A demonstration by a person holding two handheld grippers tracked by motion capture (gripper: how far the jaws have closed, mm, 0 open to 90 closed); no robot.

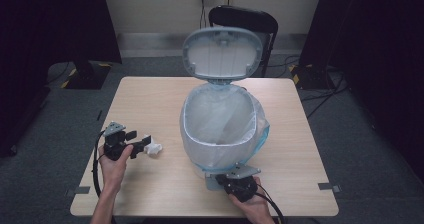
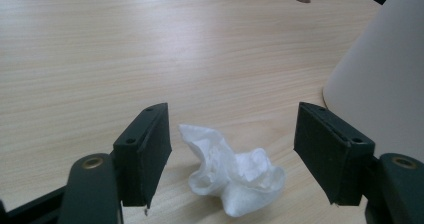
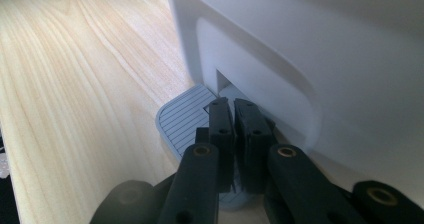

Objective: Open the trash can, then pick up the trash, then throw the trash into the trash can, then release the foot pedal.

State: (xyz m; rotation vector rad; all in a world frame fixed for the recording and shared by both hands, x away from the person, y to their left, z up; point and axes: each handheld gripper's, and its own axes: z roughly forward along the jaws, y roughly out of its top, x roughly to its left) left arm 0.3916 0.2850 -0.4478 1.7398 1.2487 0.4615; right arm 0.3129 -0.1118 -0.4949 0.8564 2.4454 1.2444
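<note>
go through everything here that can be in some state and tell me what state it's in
Bin lid: up, fully open.
Bin liner: fitted over the rim, looks empty.
Foot pedal: under the right gripper's jaws.
Right gripper: jaws shut, resting on the pedal.
Left gripper: jaws open either side of the tissue, not pressing it.
Crumpled tissue: lying on the table, not gripped.

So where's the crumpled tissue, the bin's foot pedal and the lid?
Crumpled tissue [image 2: 232, 176], left gripper view, on its white middle fold.
Foot pedal [image 3: 182, 119], right gripper view, on its ribbed grey top.
Lid [image 1: 222, 54], high view, on its raised inner face.
</note>
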